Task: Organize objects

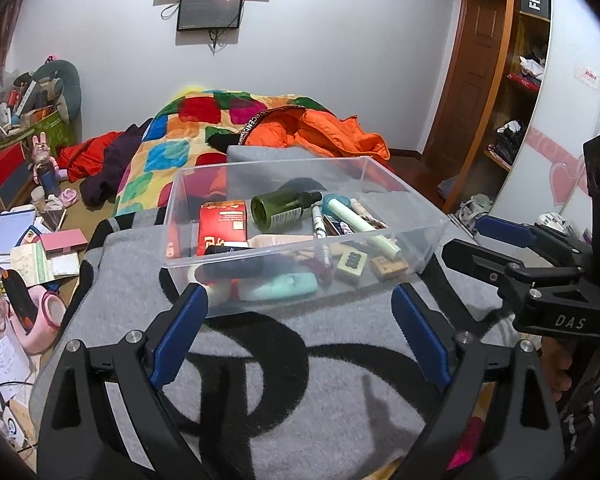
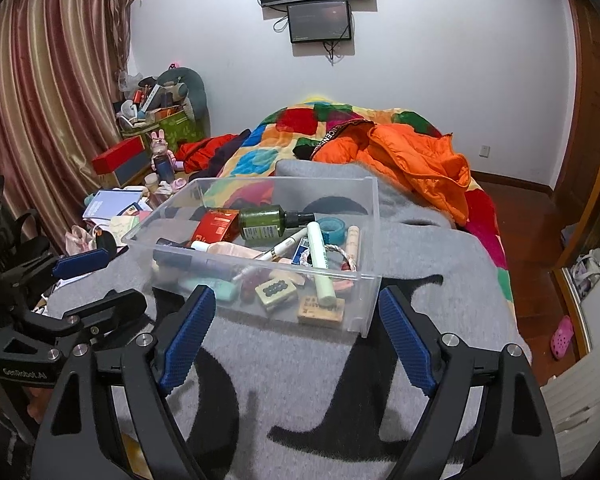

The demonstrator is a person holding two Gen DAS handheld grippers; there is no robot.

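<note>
left claw (image 1: 300,320): fingers apart, holding nothing, just short of the box's near wall | right claw (image 2: 296,320): fingers apart, holding nothing, beside the left one | clear box (image 1: 380,276): on the grey blanket (image 1: 300,380) on the bed | inside: green bottle (image 1: 280,210) lying flat, red packet (image 1: 222,226), pens, tiles

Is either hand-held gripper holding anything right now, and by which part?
Nothing is held. The left hand-held gripper and right hand-held gripper are both open and empty, short of the clear plastic bin on the grey blanket.
</note>
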